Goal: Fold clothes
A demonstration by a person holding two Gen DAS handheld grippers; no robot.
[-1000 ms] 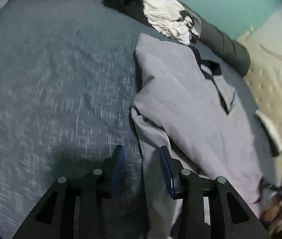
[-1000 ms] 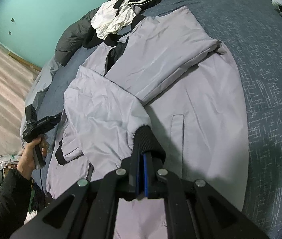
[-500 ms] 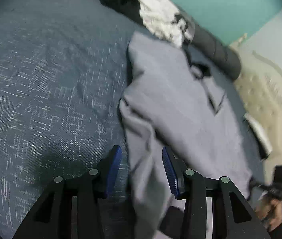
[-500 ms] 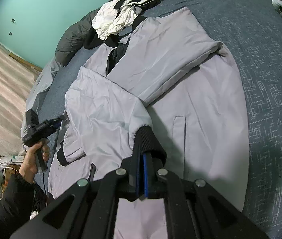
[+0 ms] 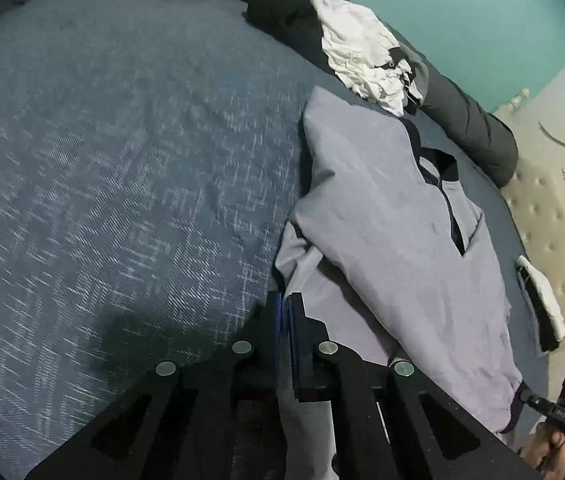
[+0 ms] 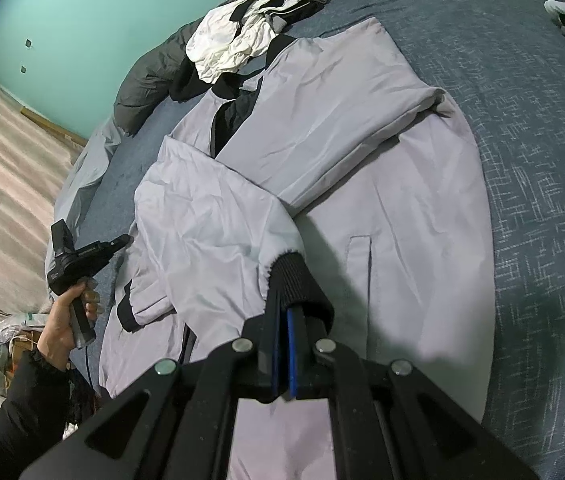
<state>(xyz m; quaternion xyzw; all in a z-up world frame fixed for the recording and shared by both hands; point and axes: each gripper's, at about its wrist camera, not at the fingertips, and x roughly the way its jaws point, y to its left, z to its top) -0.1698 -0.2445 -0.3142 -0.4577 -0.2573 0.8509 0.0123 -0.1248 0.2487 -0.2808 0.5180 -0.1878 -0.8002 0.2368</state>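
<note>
A smooth, faintly glossy pale grey cloth, finely creased, is seen in the jacket [image 6: 362, 184]; its cuff [image 6: 296, 280] is of black ribbed knit. The bed cover [image 5: 130, 168] is woven of coarse matt blue-grey fabric flecked with white. Matt black plastic with bright metal rivets is shown by the right hand-held gripper [image 6: 282, 320]. The dark duvet [image 5: 466, 116] looks quilted and matt. The headboard [image 5: 554, 216] appears tufted and padded.

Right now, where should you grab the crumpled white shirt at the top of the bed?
Probably pinch a raised wrinkle at the near edge of the white shirt, coming from the jacket side. It lies bunched against the dark duvet, so its folds stand up and that side looks open.
</note>
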